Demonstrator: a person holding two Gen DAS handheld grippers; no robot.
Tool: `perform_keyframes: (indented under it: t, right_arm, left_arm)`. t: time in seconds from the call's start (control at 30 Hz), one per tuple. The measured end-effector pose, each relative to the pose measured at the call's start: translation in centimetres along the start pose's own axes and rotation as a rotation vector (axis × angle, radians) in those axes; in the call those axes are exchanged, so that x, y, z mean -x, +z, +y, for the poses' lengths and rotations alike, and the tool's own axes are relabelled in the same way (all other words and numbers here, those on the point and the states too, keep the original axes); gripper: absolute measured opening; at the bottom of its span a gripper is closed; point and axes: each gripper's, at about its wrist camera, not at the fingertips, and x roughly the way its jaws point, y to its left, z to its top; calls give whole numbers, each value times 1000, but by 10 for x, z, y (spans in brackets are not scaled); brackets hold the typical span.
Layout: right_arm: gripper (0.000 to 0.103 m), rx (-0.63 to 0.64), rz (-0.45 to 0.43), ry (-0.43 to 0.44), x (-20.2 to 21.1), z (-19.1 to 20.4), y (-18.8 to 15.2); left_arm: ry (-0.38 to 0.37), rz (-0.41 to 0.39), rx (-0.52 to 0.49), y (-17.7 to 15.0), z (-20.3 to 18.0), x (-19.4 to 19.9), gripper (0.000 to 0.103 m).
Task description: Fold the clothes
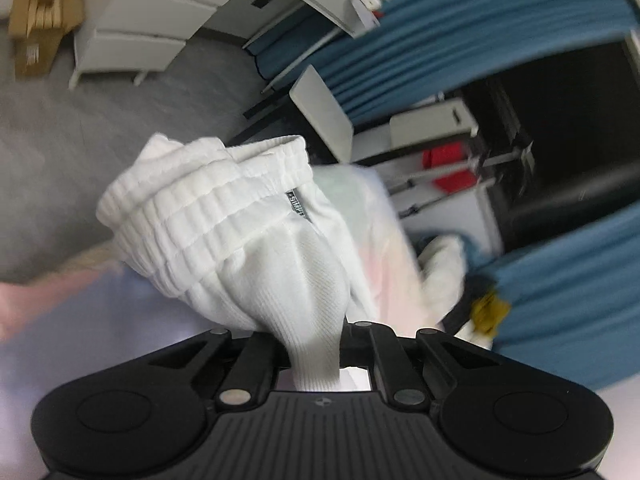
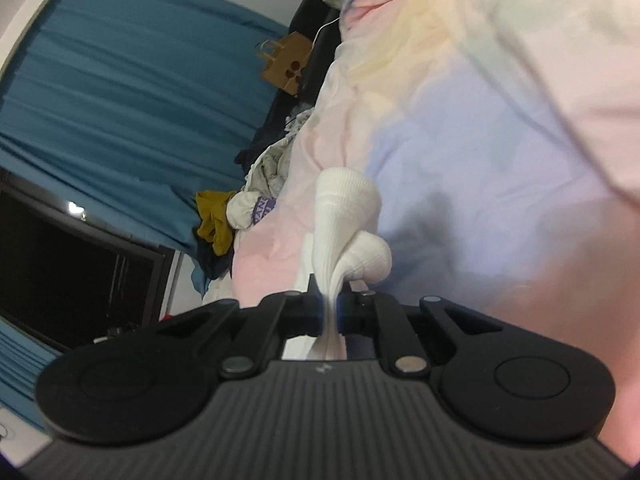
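A white ribbed sock [image 1: 224,220] with a small grey label bunches up in front of my left gripper [image 1: 316,344], which is shut on its knit fabric. In the right wrist view my right gripper [image 2: 330,312] is shut on a white sock [image 2: 348,220], whose rounded end sticks up past the jaws. Both are held above a pastel tie-dye bedsheet [image 2: 480,140]. I cannot tell whether the two grippers hold the same sock or two.
A pile of clothes [image 2: 248,204], mustard, white and dark, lies at the bed's edge. Blue curtains [image 2: 120,100], a dark window [image 2: 60,272] and a brown paper bag [image 2: 286,62] are beyond. White drawers [image 1: 136,28] and a cardboard box [image 1: 40,20] stand on grey floor.
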Motion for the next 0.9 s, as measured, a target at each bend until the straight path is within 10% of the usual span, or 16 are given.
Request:
perform_keyframes:
  t: [0.23,0.57,0.7,0.9]
  right_arm:
    - [9,-19,10,-50,22,-20,2]
    - [9,-6,21,-78,12,-34,-2]
    - [9,2,19,-85,10,-36,-4]
    - [9,49,0,-92,12,-30,-6]
  left_arm:
    - [55,21,-116,-21,9,-3,11]
    - [160,61,-298,-61,-2,20,42]
    - [275,-21,-508,-82,-27,53,48]
    - [235,-116,-755,-116,-89,77,53]
